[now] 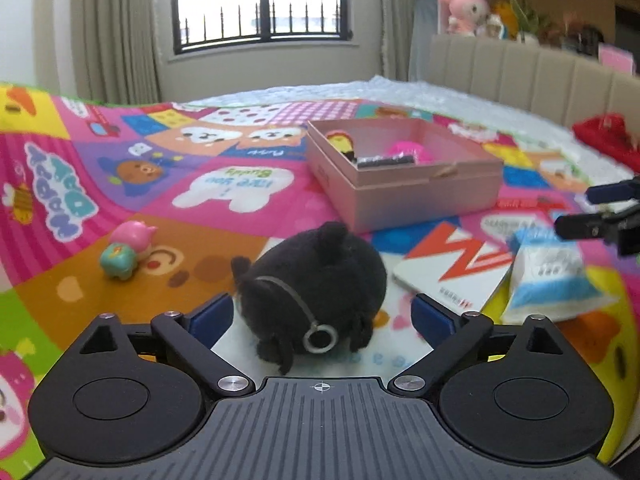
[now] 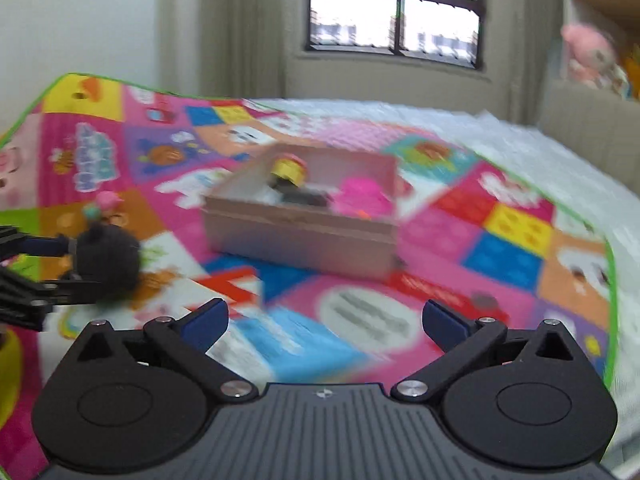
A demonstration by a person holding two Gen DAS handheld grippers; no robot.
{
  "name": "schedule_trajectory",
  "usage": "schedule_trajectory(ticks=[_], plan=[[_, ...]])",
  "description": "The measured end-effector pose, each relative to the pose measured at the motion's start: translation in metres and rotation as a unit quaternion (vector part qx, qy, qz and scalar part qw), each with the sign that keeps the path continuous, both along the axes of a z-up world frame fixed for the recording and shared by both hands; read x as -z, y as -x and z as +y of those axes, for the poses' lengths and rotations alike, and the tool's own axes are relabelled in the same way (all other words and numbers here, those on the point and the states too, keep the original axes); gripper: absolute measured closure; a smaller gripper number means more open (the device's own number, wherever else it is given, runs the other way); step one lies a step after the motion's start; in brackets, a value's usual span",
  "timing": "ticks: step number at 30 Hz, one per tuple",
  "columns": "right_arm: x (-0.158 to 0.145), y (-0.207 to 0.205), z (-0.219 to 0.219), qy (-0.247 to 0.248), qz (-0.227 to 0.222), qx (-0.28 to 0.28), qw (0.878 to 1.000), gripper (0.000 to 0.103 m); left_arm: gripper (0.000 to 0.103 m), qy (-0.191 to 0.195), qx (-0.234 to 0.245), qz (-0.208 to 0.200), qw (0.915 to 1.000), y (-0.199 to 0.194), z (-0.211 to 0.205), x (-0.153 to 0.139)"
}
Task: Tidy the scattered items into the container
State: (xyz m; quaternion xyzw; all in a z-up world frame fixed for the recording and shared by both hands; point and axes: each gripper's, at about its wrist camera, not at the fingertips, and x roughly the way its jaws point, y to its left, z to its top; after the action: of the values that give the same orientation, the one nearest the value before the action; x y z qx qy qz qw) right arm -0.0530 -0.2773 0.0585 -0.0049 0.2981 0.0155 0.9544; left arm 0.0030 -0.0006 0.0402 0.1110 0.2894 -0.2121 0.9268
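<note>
Colourful patchwork cartoon play mat (image 1: 168, 240), blue bubble letters on pink patch: "HAPPY DAY", upside down.
Same mat, white cloud patch: "I like you Buddy", upside down.
Same mat, orange patch beside pink cardboard box (image 1: 404, 200): partly legible "Purr".
White flat booklet with red zigzag (image 1: 452, 268): large "W"-like mark; small red print illegible.
Blue-and-white soft packet (image 1: 552, 280): print blurred, unreadable.

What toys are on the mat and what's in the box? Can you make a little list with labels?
Box: pink box, open
Inside: yellow figure, pink toy, dark bar
On mat: black plush, pink-and-teal pig toy, red-and-white booklet, blue-and-white packet
Left hand-held gripper: open around the plush
Right hand-held gripper: open, empty
</note>
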Motion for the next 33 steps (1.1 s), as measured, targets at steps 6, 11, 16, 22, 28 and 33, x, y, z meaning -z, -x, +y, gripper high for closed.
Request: schedule_trajectory(ticks=[6,11,16,22,28,33], plan=[[0.015,0.011,-0.018,-0.040,0.013,0.002,0.999,0.000,0.002,-0.082,-0.089,0.001,0.9926,-0.037,0.011,0.016],[0.020,0.023,-0.005,0.009,0.003,-0.048,0.999,0.000,0.003,-0.050,-0.180,-0.009,0.9823,-0.050,0.036,0.003],[0.017,0.021,-0.008,-0.001,-0.003,-0.041,0.999,0.000,0.002,-0.013,-0.171,-0.020,0.9850,-0.046,0.045,-0.008],[0.015,0.013,-0.024,-0.033,-0.012,0.020,0.999,0.000,0.005,-0.015,-0.234,-0.048,0.9710,-0.107,0.067,-0.013],[0.014,0.015,-0.023,-0.029,-0.013,0.029,0.999,0.000,0.041,-0.008,-0.235,0.011,0.9720,-0.160,0.083,0.016],[0.016,0.013,-0.026,-0.024,-0.008,0.044,0.999,0.000,0.050,0.022,-0.212,-0.014,0.9770,-0.124,0.080,-0.001]])
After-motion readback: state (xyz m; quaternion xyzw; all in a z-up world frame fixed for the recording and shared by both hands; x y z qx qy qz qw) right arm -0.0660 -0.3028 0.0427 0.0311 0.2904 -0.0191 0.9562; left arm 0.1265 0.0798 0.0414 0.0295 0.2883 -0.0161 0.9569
